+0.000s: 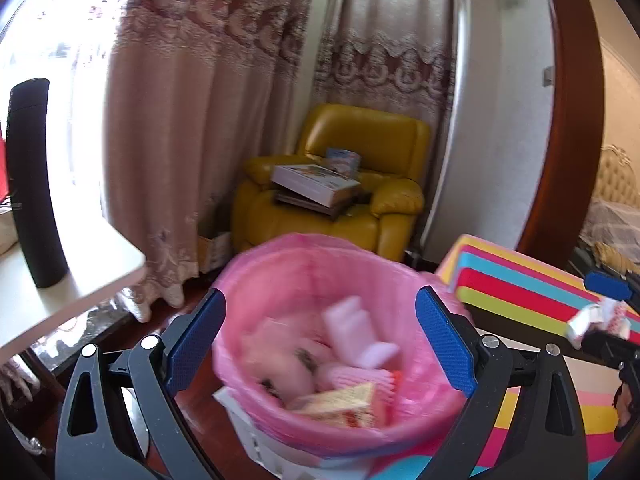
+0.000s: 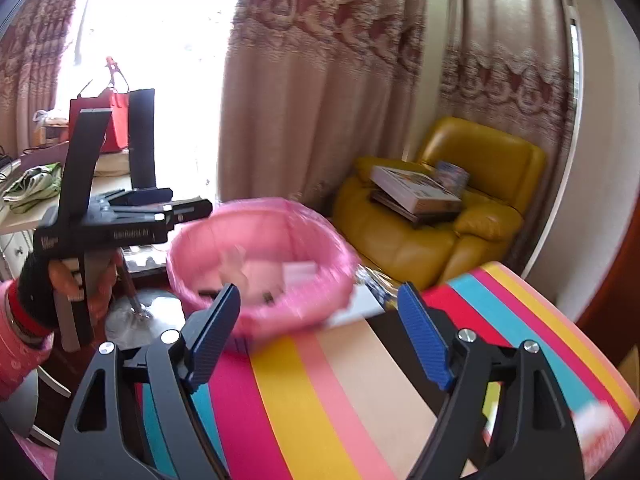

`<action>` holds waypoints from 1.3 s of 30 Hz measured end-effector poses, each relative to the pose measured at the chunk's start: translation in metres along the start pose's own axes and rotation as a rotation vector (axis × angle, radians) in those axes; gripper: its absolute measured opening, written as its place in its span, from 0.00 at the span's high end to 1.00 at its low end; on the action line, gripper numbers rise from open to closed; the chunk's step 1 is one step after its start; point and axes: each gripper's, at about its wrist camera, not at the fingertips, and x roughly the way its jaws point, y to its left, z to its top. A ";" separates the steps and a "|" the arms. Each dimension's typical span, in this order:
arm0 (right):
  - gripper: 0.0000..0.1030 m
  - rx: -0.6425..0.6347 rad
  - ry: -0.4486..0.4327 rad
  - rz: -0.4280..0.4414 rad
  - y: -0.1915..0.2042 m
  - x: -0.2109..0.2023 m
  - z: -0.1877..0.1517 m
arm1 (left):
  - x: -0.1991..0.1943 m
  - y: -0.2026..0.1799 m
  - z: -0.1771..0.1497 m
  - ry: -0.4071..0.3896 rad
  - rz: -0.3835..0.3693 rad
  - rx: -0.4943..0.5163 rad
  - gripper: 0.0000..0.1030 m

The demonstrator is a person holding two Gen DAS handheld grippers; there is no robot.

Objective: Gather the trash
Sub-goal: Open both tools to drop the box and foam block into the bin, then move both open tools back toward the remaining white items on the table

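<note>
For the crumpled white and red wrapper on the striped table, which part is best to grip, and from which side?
Pinch the crumpled wrapper across its bunched middle, coming down from above. It lies low on the flat striped table, so a sideways approach would likely push it along. The open right gripper is close to it.

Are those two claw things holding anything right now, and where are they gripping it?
Nothing is held. The left gripper is open over the bin, the right gripper open over the striped table; a crumpled wrapper lies beside it.
</note>
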 end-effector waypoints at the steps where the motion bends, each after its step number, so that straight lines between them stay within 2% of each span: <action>1: 0.24 0.010 0.005 -0.021 -0.004 -0.008 -0.007 | 0.000 -0.007 -0.001 0.005 -0.013 0.004 0.13; 4: 0.24 0.064 0.017 -0.078 -0.022 -0.033 -0.029 | -0.001 -0.041 -0.005 0.027 -0.082 0.028 0.13; 13: 0.24 0.273 0.061 -0.340 -0.101 -0.107 -0.100 | 0.009 -0.158 -0.023 0.071 -0.244 0.154 0.13; 20: 0.24 0.435 0.104 -0.518 -0.164 -0.149 -0.145 | 0.021 -0.240 -0.038 0.112 -0.339 0.247 0.13; 25: 0.24 0.553 0.140 -0.602 -0.203 -0.155 -0.166 | 0.029 -0.275 -0.045 0.121 -0.351 0.276 0.13; 29: 0.24 0.632 0.179 -0.639 -0.223 -0.145 -0.177 | 0.030 -0.292 -0.056 0.117 -0.330 0.324 0.13; 33: 0.24 0.675 0.241 -0.687 -0.243 -0.124 -0.179 | 0.024 -0.300 -0.057 0.083 -0.334 0.359 0.13; 39: 0.24 0.728 0.326 -0.755 -0.266 -0.099 -0.185 | 0.028 -0.304 -0.059 0.102 -0.325 0.379 0.13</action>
